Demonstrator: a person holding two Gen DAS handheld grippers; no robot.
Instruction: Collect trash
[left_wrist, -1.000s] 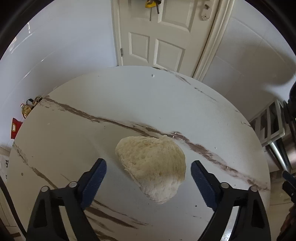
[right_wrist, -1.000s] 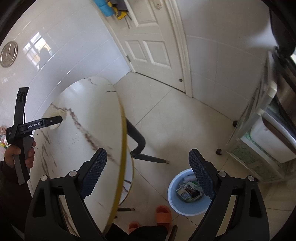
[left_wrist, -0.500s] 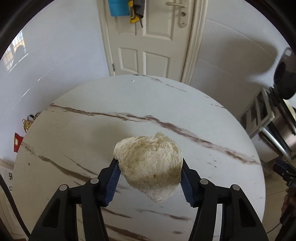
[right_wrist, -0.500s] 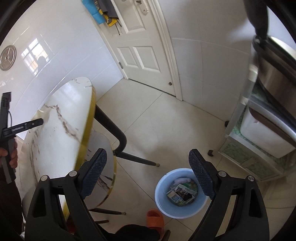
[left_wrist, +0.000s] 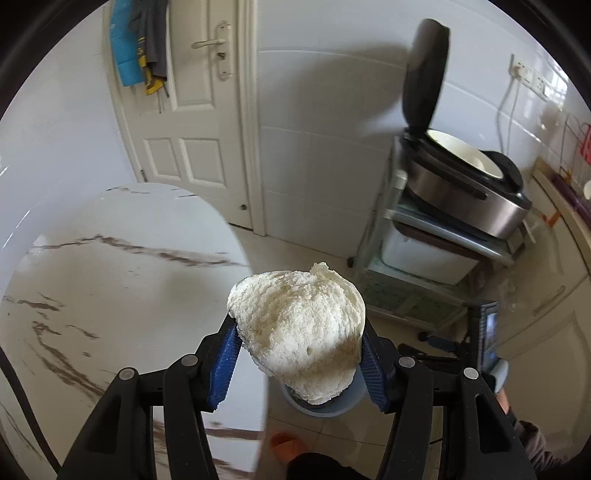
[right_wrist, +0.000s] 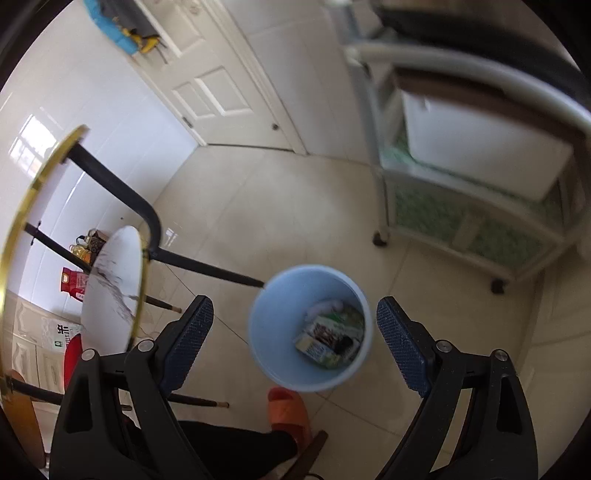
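My left gripper (left_wrist: 297, 363) is shut on a pale, crumbly lump of bread (left_wrist: 295, 328) and holds it in the air past the table's right edge, above the light blue trash bin (left_wrist: 325, 408), which is mostly hidden behind the lump. My right gripper (right_wrist: 295, 347) is open and empty, low over the floor, with the same blue bin (right_wrist: 266, 354) between its fingers' line of sight. The bin holds cartons and wrappers (right_wrist: 328, 338).
The round marble table (left_wrist: 110, 295) with a gold rim (right_wrist: 22, 206) and black legs stands at the left. A metal rack (right_wrist: 472, 192) with an open cooker (left_wrist: 461, 177) stands at the right. An orange slipper (right_wrist: 290, 413) lies beside the bin. A white door (left_wrist: 192, 110) is behind.
My left gripper closed on the bread, lifted it off the table and swung right over the bin. My right gripper dropped lower and moved toward the bin.
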